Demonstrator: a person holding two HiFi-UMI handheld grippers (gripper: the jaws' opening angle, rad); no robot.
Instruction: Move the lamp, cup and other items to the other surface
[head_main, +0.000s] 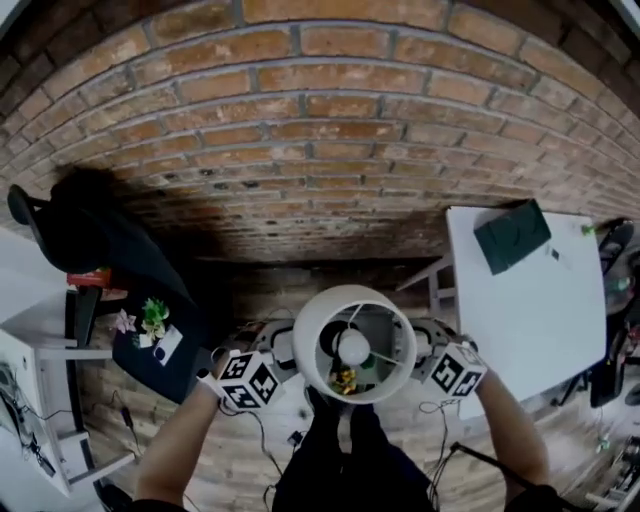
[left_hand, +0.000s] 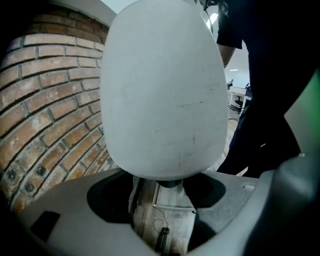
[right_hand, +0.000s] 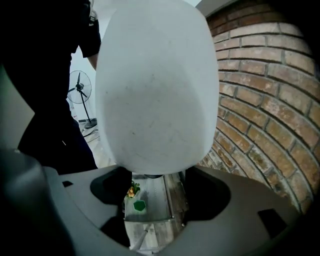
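Head view is showing lamp (head_main: 352, 345) hanging over the floor between dark table (head_main: 185, 365) and white table (head_main: 530, 320), with left gripper (head_main: 280, 358) and right gripper (head_main: 428, 356) each clamping it, jaws standing wide round the shade's lower end. Task is looking barely begun: lamp is awaiting set-down, plant (head_main: 153, 318) is sitting on the dark table, no cup is showing. No readable writing is showing, only square markers.
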